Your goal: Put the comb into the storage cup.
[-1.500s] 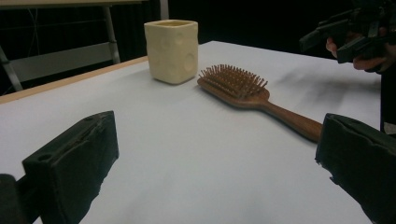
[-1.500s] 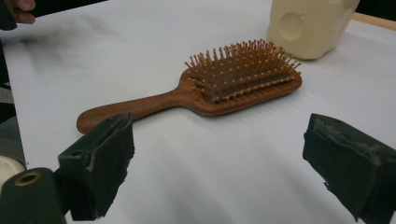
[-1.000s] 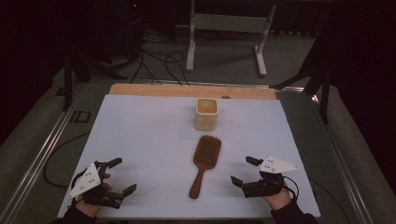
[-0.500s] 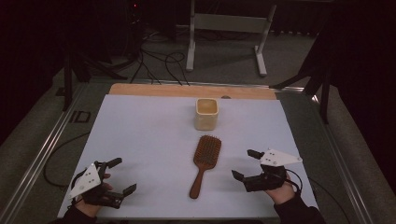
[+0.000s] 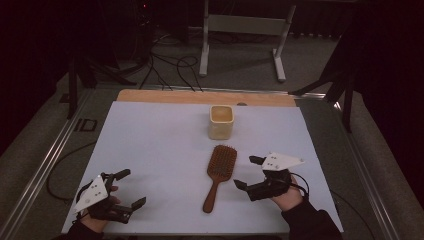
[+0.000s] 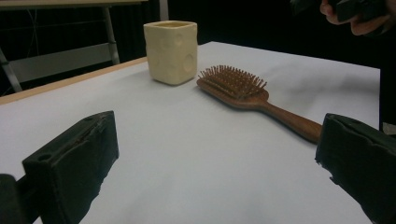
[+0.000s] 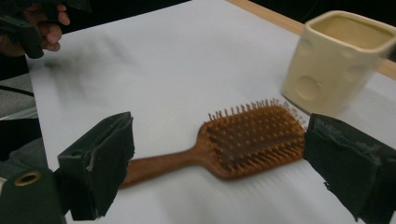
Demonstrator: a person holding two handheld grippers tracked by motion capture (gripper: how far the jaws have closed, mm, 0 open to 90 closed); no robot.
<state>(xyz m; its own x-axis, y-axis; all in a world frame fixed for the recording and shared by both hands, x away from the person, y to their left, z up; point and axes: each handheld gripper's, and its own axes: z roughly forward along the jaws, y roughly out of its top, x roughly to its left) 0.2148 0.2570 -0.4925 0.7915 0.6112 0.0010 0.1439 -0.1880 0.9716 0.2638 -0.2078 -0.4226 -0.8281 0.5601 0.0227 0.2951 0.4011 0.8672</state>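
1. Your right tongs (image 5: 251, 172) have moved in from the bench's right edge over the last second and now sit just beside the hairbrush (image 5: 217, 174), level with the neck where handle meets head. That reads as the start of a reach for it; nothing is gripped yet.
2. Your left tongs (image 5: 128, 188) have not shifted: they rest near the front left corner, well apart from the brush.
3. Both tongs stand wide open and empty. In the right gripper view the brush (image 7: 233, 144) lies between the two spread jaws, but farther off, not touched.
4. The hairbrush lies flat on the white bench (image 5: 150, 145), bristles up, near the centre and just in front of the cream cup (image 5: 221, 121).
5. Its long axis runs front to back with a slight lean: the head points away from you towards the cup, the handle end points back at you and a little left.
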